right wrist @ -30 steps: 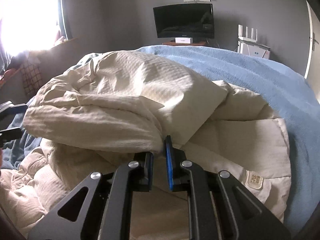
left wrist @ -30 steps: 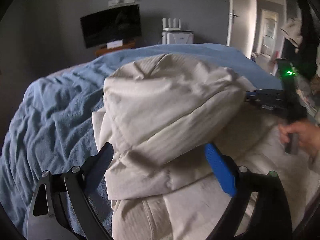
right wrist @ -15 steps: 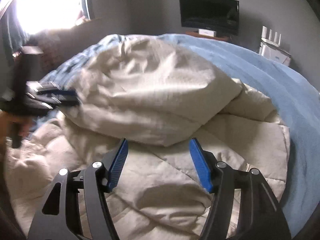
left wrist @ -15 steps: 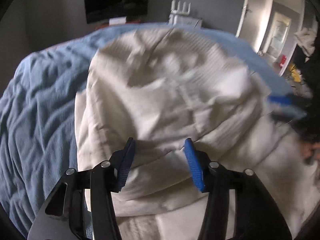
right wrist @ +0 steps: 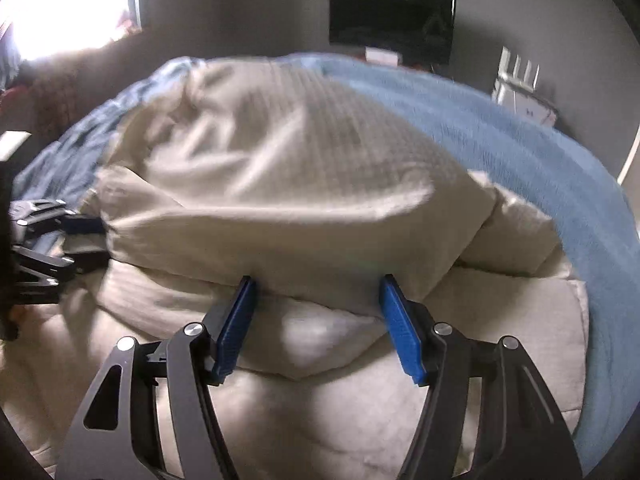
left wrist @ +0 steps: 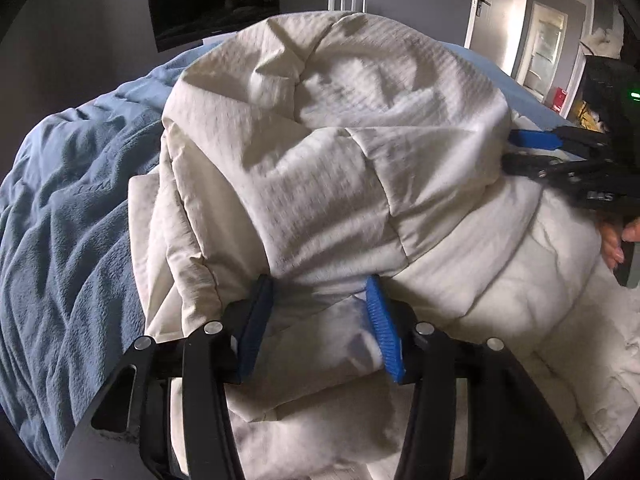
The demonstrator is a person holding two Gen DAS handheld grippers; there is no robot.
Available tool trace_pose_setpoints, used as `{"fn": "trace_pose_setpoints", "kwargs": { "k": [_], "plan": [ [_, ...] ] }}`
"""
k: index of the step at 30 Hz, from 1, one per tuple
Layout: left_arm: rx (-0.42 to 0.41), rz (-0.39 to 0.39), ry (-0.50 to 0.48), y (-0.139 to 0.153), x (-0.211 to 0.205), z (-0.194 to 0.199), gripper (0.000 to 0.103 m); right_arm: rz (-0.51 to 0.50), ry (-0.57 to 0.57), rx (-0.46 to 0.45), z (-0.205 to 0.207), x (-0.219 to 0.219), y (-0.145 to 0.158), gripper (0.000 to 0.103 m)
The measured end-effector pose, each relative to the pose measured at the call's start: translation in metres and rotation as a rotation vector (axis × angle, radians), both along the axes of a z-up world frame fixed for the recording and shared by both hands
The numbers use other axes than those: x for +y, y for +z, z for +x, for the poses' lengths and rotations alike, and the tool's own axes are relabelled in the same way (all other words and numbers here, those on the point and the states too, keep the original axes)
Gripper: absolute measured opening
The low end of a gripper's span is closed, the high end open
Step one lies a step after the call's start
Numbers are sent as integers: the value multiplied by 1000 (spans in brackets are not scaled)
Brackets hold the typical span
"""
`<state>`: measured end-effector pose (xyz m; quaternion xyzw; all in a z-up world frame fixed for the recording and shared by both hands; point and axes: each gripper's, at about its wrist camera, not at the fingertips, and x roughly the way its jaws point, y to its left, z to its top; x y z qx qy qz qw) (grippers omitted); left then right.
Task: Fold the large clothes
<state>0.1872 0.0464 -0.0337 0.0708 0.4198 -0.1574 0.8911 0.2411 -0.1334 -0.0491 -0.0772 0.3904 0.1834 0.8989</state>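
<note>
No text could be read with certainty; only small white letters stood on the black body of the right claw (left wrist: pixel 532 152), too blurred to tell.

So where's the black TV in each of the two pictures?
Left wrist view: the TV hangs at the top, left of middle, above the cream jacket.
Right wrist view: the TV hangs at the top, right of middle.
Shared landmark: the white router, right of the TV in both.
</note>
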Motion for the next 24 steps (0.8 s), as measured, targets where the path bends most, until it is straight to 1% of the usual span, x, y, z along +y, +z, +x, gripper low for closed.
{"fn": "trace_pose_setpoints", "kwargs": {
  "k": [1, 3, 6, 10, 13, 15, 17, 18, 20, 21, 23, 24],
  "plan": [
    [1, -3, -3, -2, 0, 4, 47, -12, -8, 32, 9, 1, -8, 60],
    [4, -7, -4, -6, 2, 10, 47, -28, -19, 54, 16, 4, -17, 60],
    [9, -6, -3, -11, 2, 18, 47, -78, -32, 43, 27, 13, -34, 60],
    [-15, 18, -4, -15, -3, 10, 47, -83, -47, 7, 26, 13, -47, 60],
    [-23, 27, -4, -14, -7, 4, 47, -85, -51, 14, 24, 13, -47, 60],
    [-33, 36, -1, -12, -8, 1, 47, -89, -62, 15, 18, 12, -38, 61],
    [-55, 42, 8, -6, -10, -7, 48, -79, -84, -17, 0, 6, -20, 63],
    [-63, 43, 10, -2, -12, -11, 51, -58, -94, -35, -15, -2, -10, 63],
    [-71, 18, -5, 10, -15, -19, 77, -35, -113, -54, -39, -16, 2, 63],
    [-82, 15, -9, 16, -16, -25, 79, -30, -123, -55, -52, -24, 6, 63],
    [-97, 18, -24, 28, -19, -38, 79, -30, -128, -34, -71, -36, 10, 63],
    [-97, 12, -30, 32, -19, -45, 80, -46, -135, -16, -84, -45, 10, 63]
  ]
}}
